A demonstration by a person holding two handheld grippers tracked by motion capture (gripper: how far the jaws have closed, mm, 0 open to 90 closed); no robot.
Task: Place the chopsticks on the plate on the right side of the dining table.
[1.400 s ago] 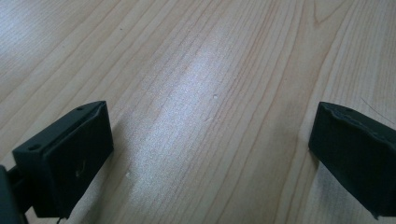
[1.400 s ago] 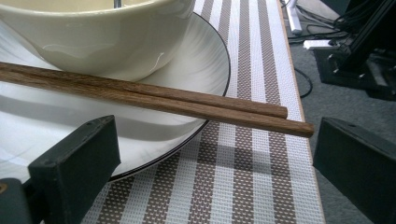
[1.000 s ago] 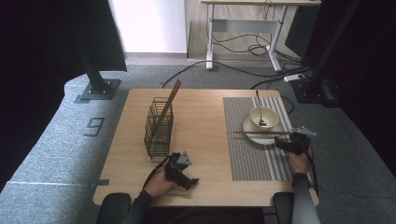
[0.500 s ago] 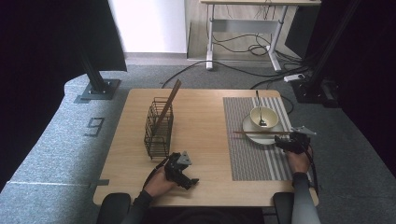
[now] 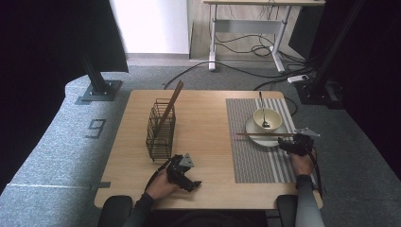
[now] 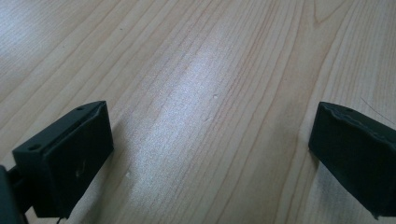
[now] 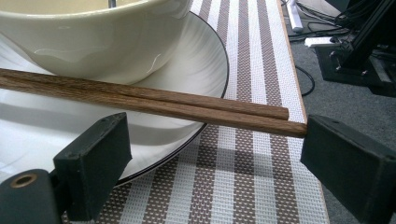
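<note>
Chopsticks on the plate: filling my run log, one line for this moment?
right hand-held gripper: open, at chopsticks | chopsticks: on plate | left hand-held gripper: open

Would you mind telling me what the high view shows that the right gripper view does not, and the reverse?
High view alone: the wire basket with a chopstick standing in it, the spoon in the bowl, and the left gripper resting on the table.
Right gripper view alone: its open jaws flanking the chopstick ends, not touching.
Both: two chopsticks across the plate, the bowl, the striped mat.

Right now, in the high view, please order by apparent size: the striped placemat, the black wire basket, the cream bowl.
1. Brown-and-white striped woven placemat
2. Black wire basket
3. Cream ceramic bowl
The differences look clear.
</note>
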